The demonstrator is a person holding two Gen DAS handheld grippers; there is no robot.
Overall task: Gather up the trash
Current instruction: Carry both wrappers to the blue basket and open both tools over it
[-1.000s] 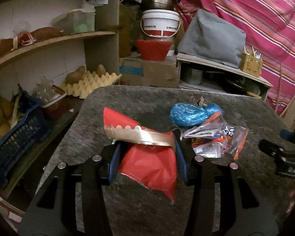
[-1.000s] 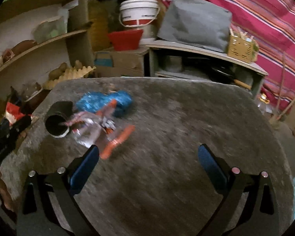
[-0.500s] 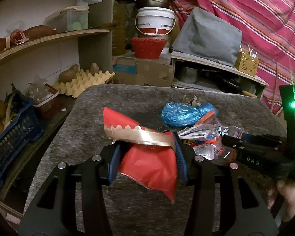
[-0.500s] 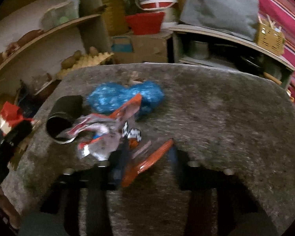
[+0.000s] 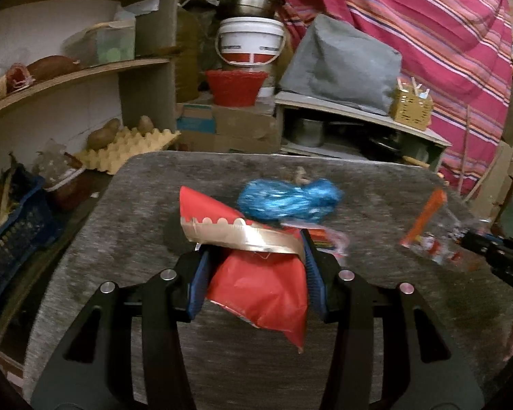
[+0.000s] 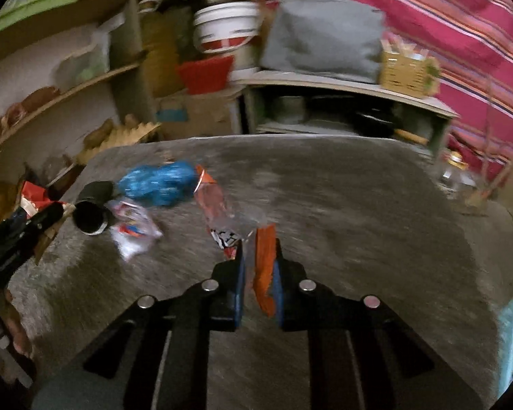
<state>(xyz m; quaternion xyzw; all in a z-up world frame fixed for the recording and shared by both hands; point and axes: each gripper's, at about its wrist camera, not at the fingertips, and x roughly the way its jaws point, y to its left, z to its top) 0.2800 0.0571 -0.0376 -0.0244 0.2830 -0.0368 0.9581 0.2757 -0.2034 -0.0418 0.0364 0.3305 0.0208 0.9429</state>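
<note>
Trash collection looks about half done: your left gripper [image 5: 254, 273] is clamped on one red bag [image 5: 266, 294], and your right gripper [image 6: 258, 280], jaws just closed, pinches one clear orange-edged wrapper [image 6: 229, 218] lifted off the grey counter [image 6: 359, 222]. You have three pieces left at the far left: one blue bag [image 6: 157, 186], one black cup [image 6: 92, 208], one white wrapper [image 6: 133, 232]

Glossy plastic red wrapper [image 5: 263, 290]; rough matt grey table [image 5: 136, 212]
</note>
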